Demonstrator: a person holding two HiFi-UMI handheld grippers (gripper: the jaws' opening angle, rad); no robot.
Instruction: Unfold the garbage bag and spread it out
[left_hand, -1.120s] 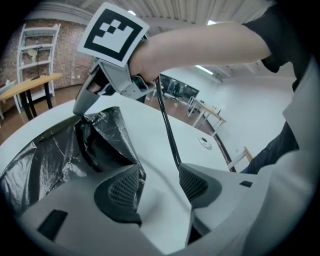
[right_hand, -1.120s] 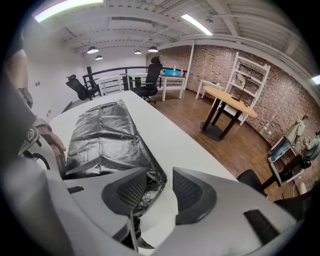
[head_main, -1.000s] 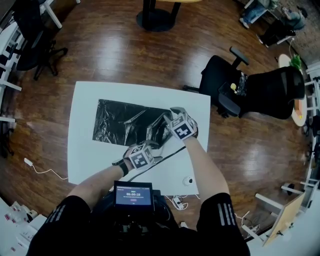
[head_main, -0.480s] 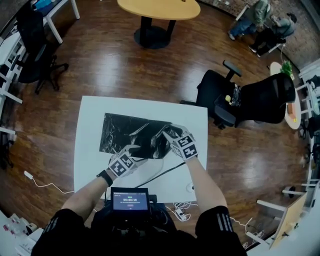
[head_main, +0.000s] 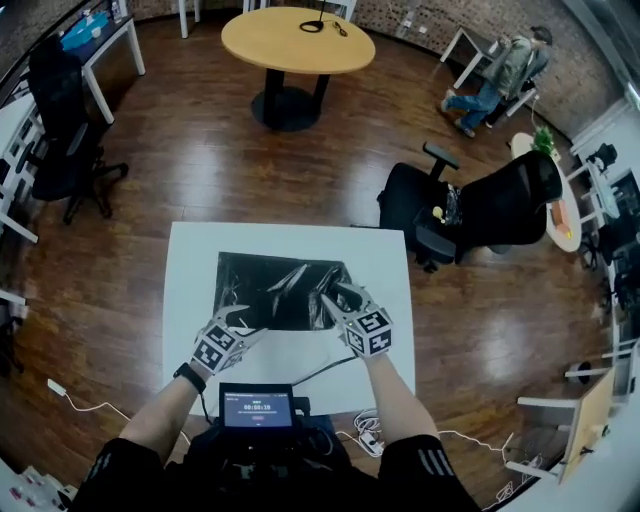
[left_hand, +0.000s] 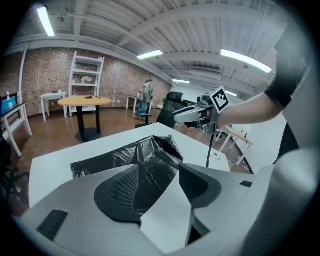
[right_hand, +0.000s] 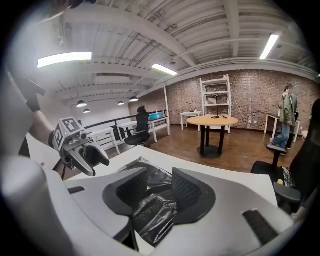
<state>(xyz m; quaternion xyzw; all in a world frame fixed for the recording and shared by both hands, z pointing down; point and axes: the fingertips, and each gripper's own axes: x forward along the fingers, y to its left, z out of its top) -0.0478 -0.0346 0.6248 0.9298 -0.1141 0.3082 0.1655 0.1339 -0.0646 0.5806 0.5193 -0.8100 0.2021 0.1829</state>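
1. White table (head_main: 190, 260) carries the black garbage bag (head_main: 270, 290), mostly flat at its centre, with one fold (left_hand: 161, 146) puckered at the bag's 4 o'clock corner.
2. The left gripper (head_main: 243, 320), at the bag's 7 o'clock, gapes empty. The right gripper (head_main: 336, 298), at 4 o'clock, has just been narrowing its jaws; film shows below the gap, ungripped.
3. Thin, limp, slippery film, I judge: pinch a corner or edge and pull gently.

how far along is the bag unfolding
Done: most of the bag lies flat on the table. In hand: nothing gripped; the left gripper is open, the right gripper hangs over the bunched right end, jaws just closing slightly, pads not pressing it. Left: spread that raised end.
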